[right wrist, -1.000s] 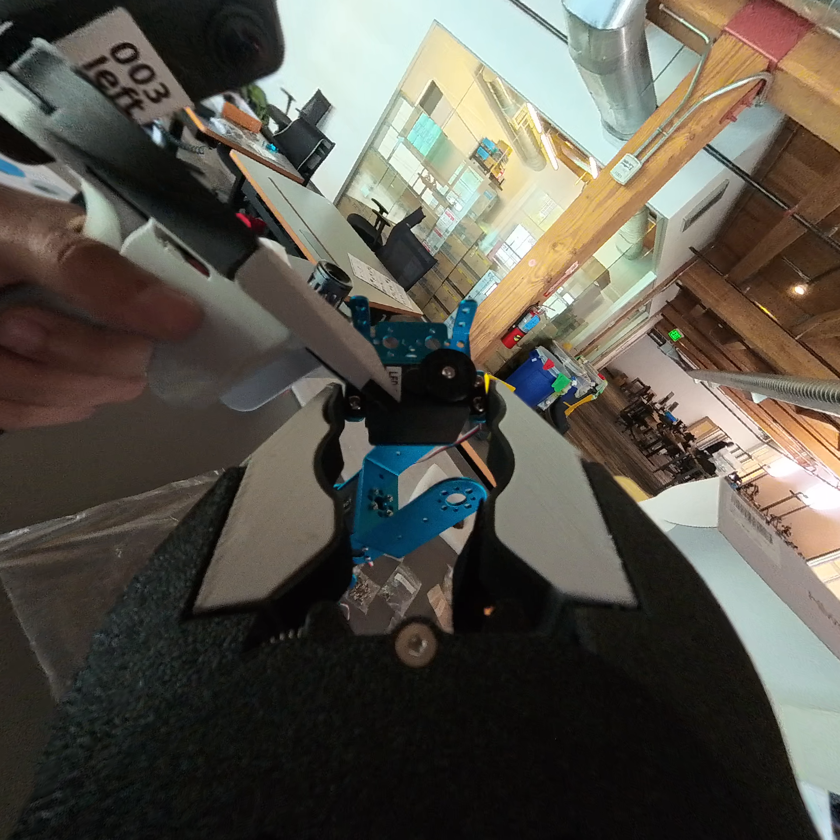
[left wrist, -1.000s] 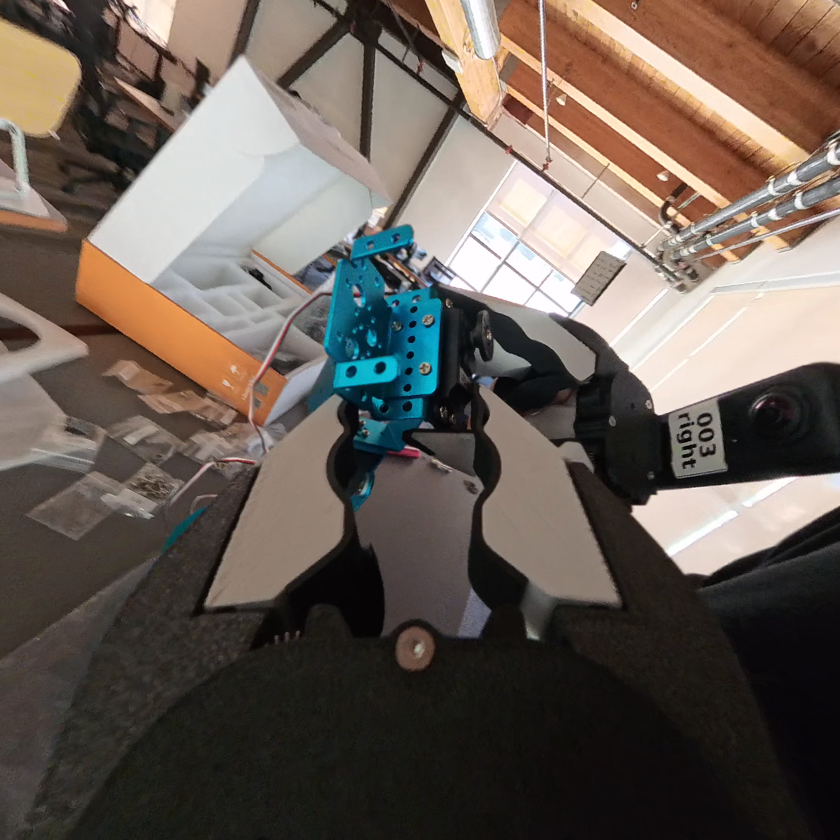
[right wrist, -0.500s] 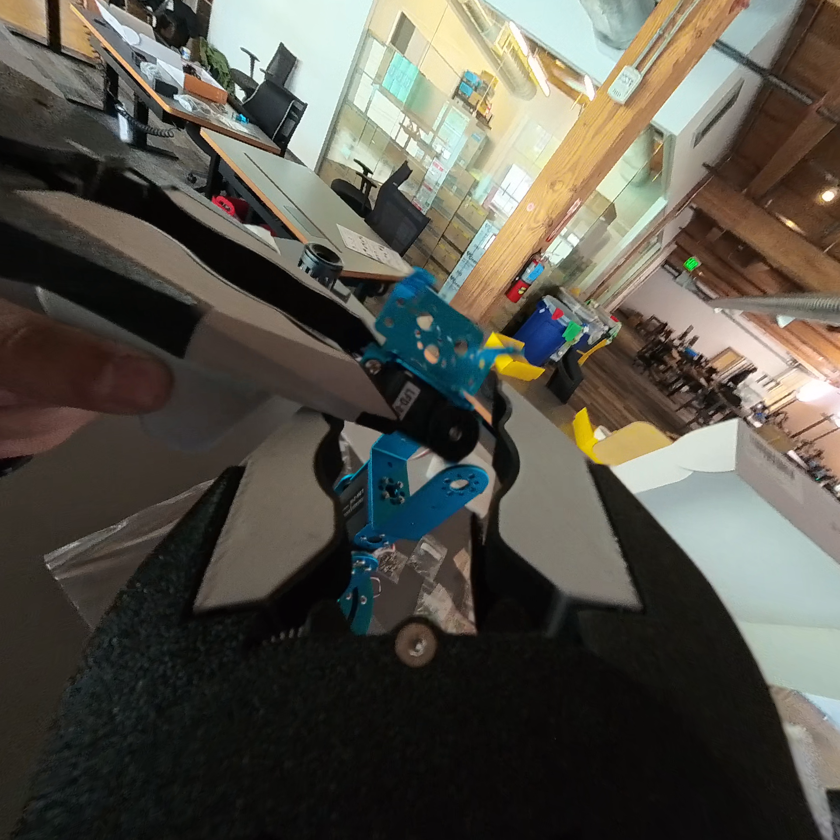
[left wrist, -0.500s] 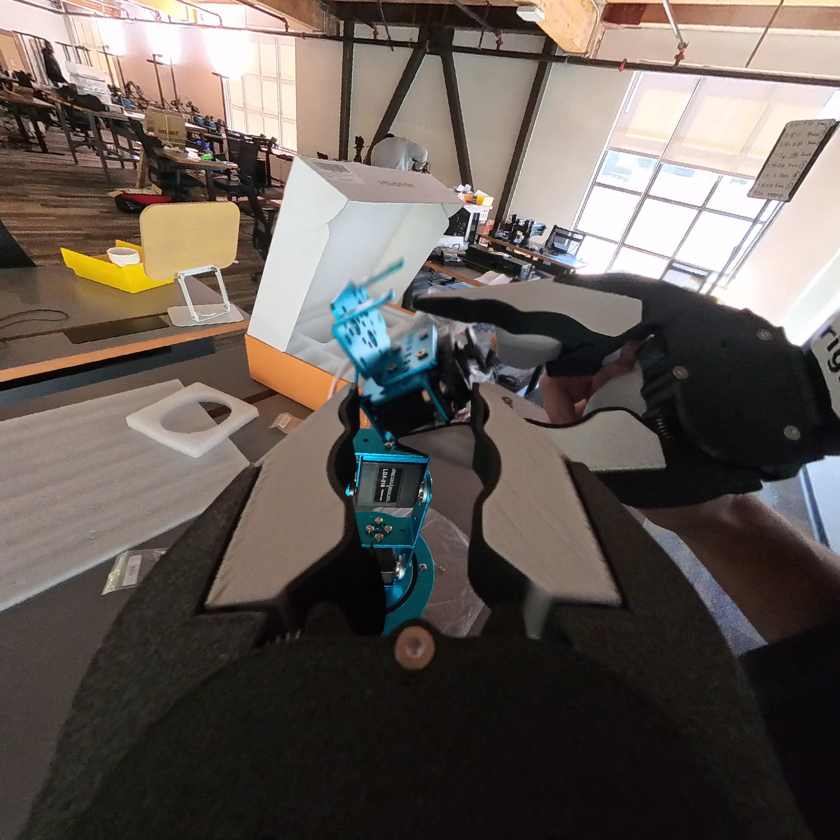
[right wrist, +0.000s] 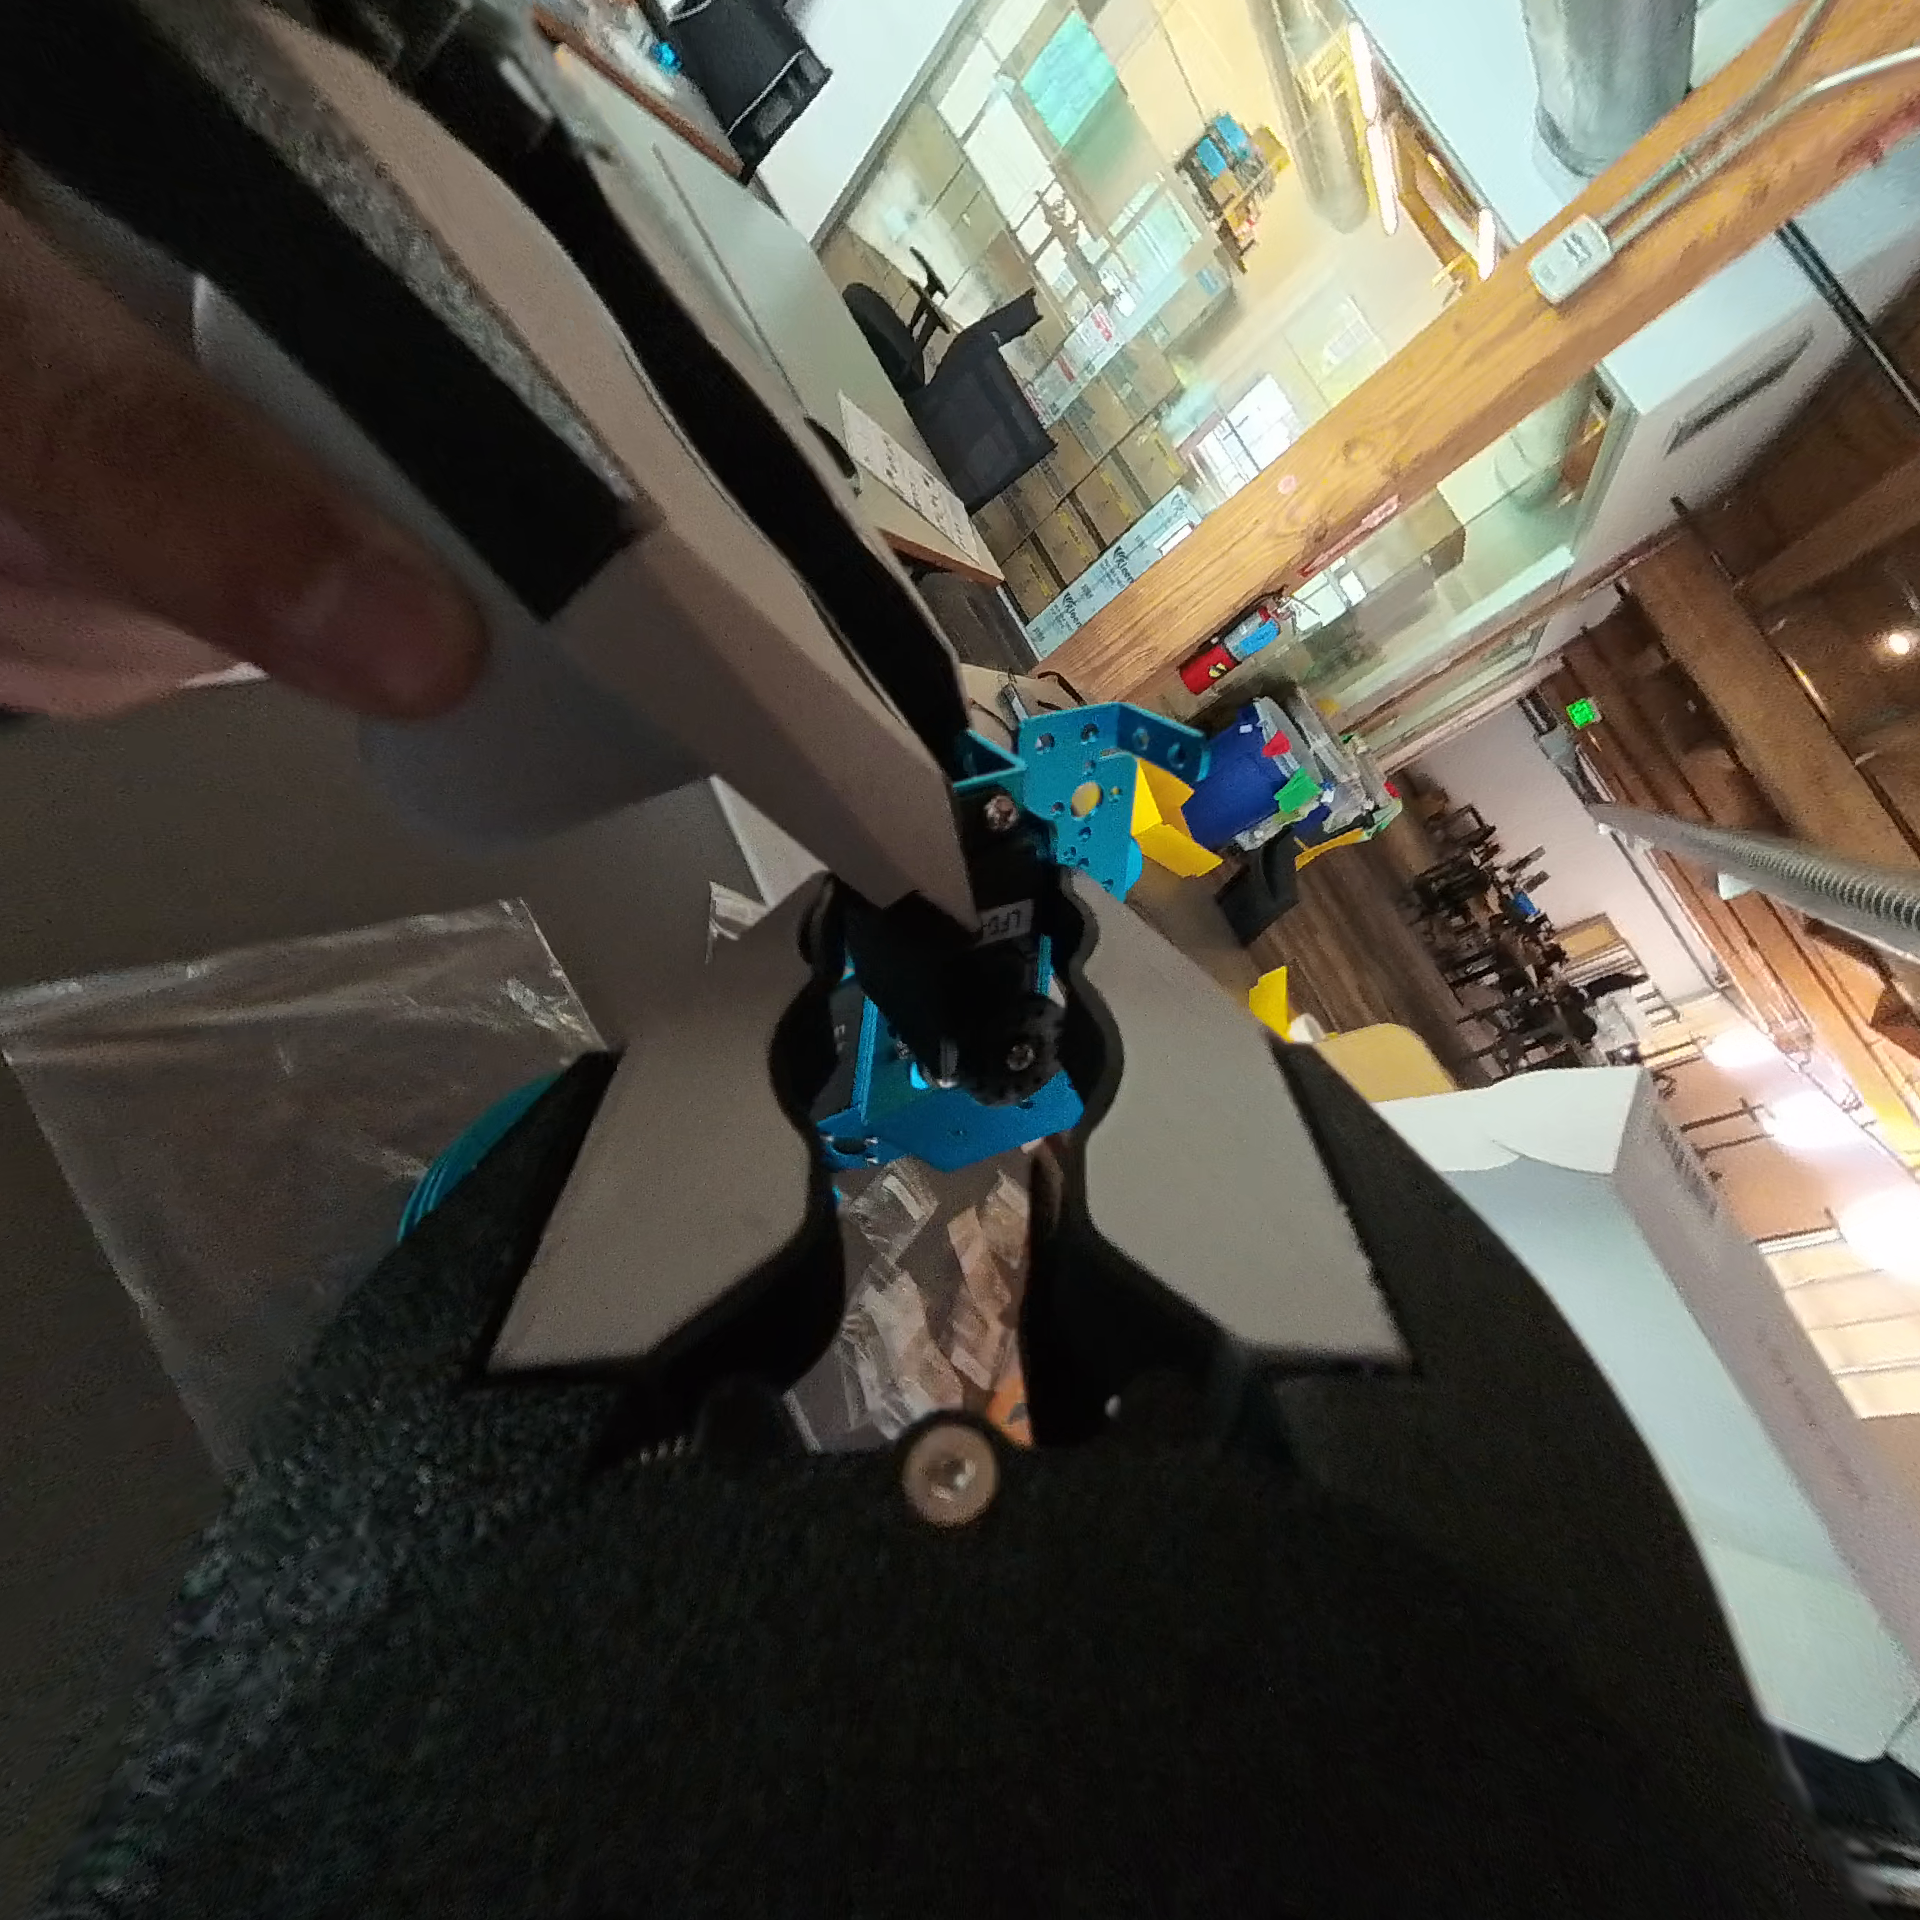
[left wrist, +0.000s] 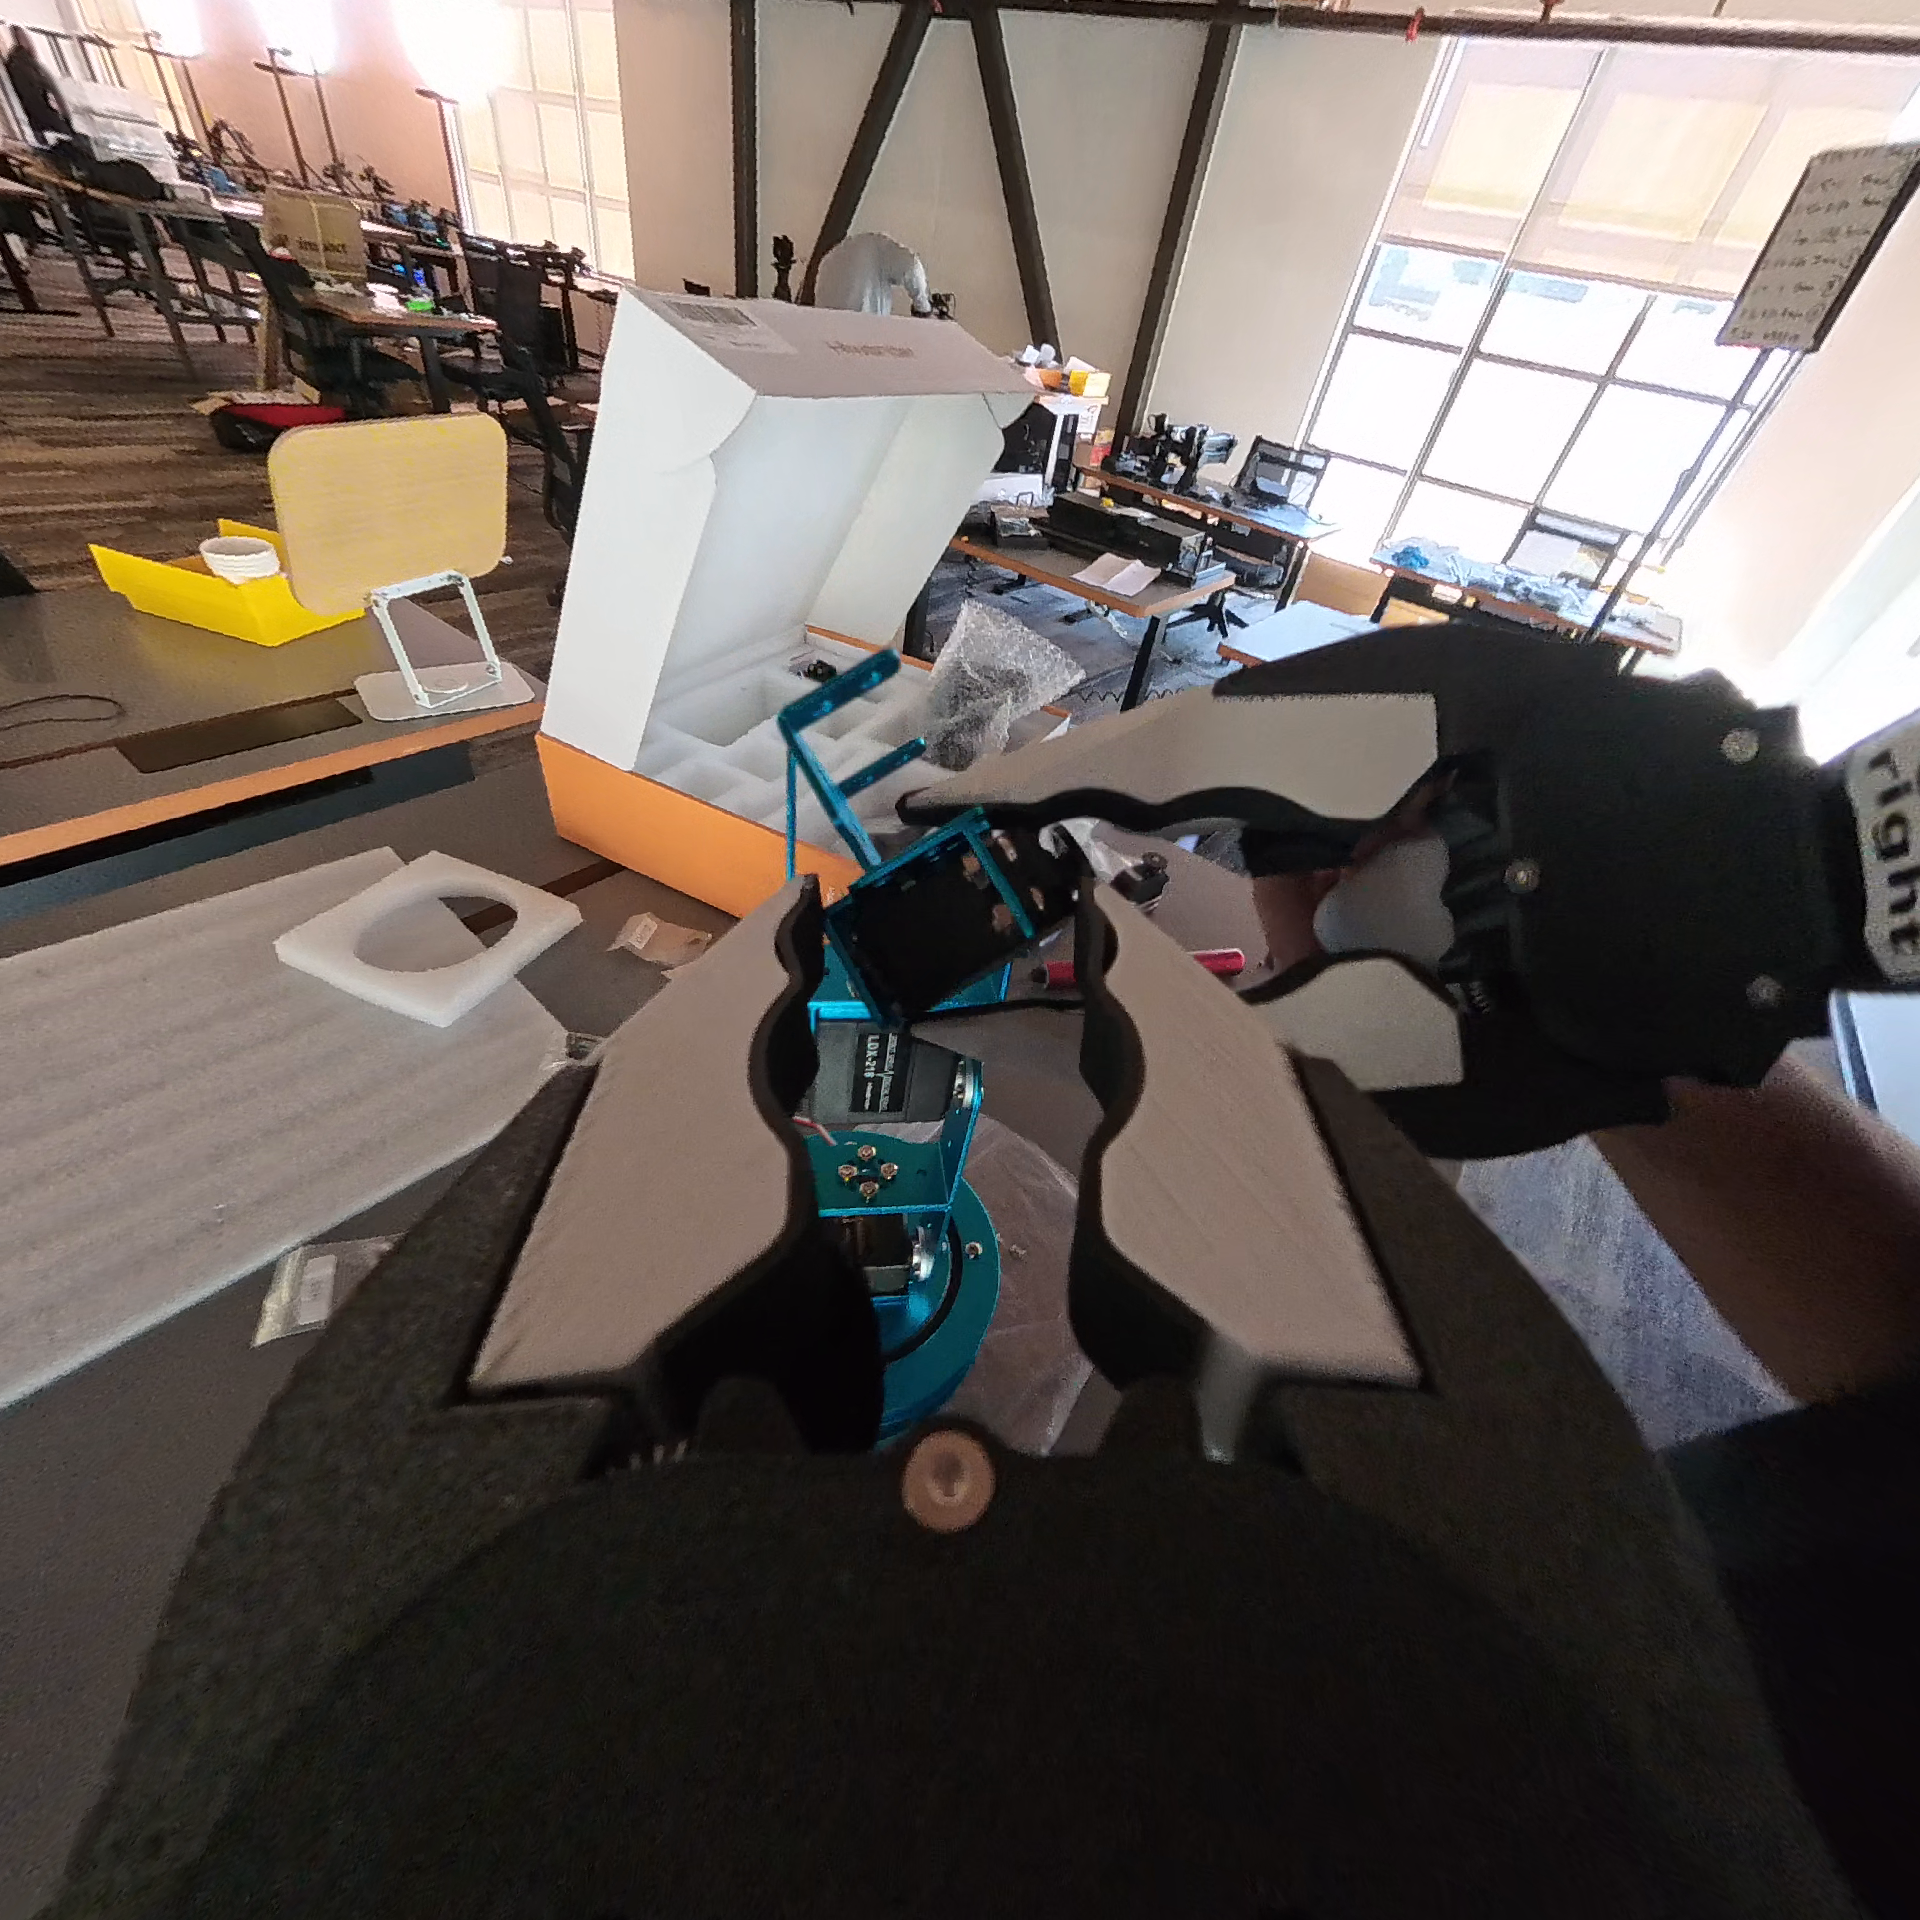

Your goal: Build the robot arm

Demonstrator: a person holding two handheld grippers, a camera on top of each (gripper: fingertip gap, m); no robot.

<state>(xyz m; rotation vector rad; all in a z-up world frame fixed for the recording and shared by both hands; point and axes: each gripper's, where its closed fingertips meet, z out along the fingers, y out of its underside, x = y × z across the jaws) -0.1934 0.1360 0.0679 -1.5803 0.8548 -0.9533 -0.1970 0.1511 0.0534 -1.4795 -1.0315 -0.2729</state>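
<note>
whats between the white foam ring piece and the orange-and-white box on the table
In the left wrist view, a small clear parts bag lies on the dark table between the foam piece and box.

Blue robot arm assembly (left wrist: 883, 1039): anodised metal brackets, shiny, perforated; black servo block (left wrist: 940, 935) matt plastic; round base (left wrist: 956, 1299) glossy blue metal. Left gripper (left wrist: 940, 925): fingers (left wrist: 665, 1174) smooth matt grey faces, black edges; body rough grainy black, brass-looking screw. Right gripper (right wrist: 945, 935): same grainy black body, smooth grey finger faces (right wrist: 1216, 1174). Box (left wrist: 748, 582): white matt cardboard, orange base, white foam insert. Foam sheet (left wrist: 187, 1101) soft, dull white; foam square (left wrist: 426, 930) smooth white. Clear bag (right wrist: 270, 1091) glossy, crinkled plastic. Stand panel (left wrist: 390, 509) pale wood grain. Tray (left wrist: 197, 597) glossy yellow plastic.
</note>
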